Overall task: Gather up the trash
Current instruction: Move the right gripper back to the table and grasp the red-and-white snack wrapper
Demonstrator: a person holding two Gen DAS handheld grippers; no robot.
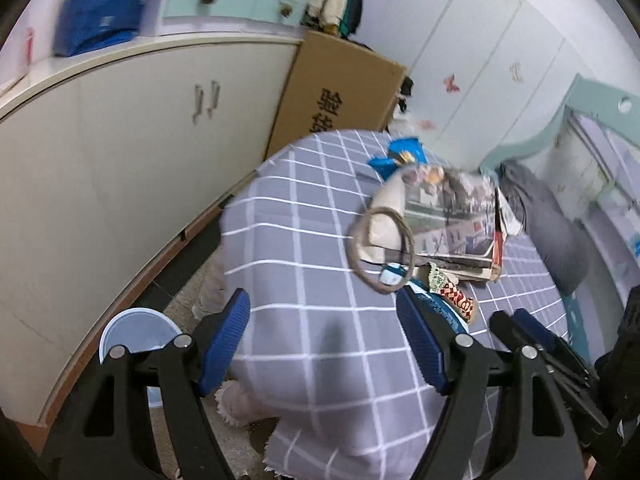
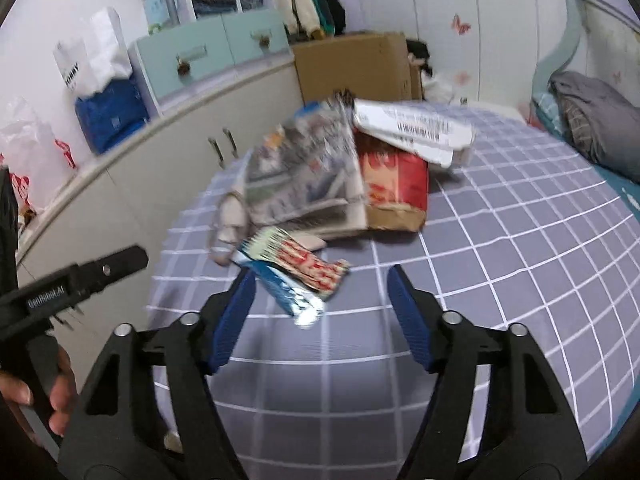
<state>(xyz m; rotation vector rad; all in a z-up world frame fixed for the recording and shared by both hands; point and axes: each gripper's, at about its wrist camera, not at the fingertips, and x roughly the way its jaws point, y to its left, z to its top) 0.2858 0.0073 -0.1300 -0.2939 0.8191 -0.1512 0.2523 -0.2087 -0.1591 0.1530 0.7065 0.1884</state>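
A pile of trash lies on a bed with a grey checked sheet (image 2: 480, 240). In the right wrist view I see a newspaper (image 2: 304, 176), a red and brown paper bag (image 2: 396, 184), a white printed carton (image 2: 416, 128), a red-patterned snack wrapper (image 2: 308, 264) and a blue foil wrapper (image 2: 288, 296). My right gripper (image 2: 320, 312) is open, just short of the wrappers. My left gripper (image 1: 324, 344) is open over the sheet, left of the newspaper (image 1: 448, 208), a twine loop (image 1: 380, 252) and a blue wrapper (image 1: 400, 156).
A white cabinet (image 1: 120, 160) runs along the left with a blue bag (image 2: 112, 116) and plastic bags on top. A cardboard box (image 2: 356, 64) stands behind the bed. A white bin (image 1: 136, 332) sits on the floor. Grey bedding (image 2: 592, 116) lies at the right.
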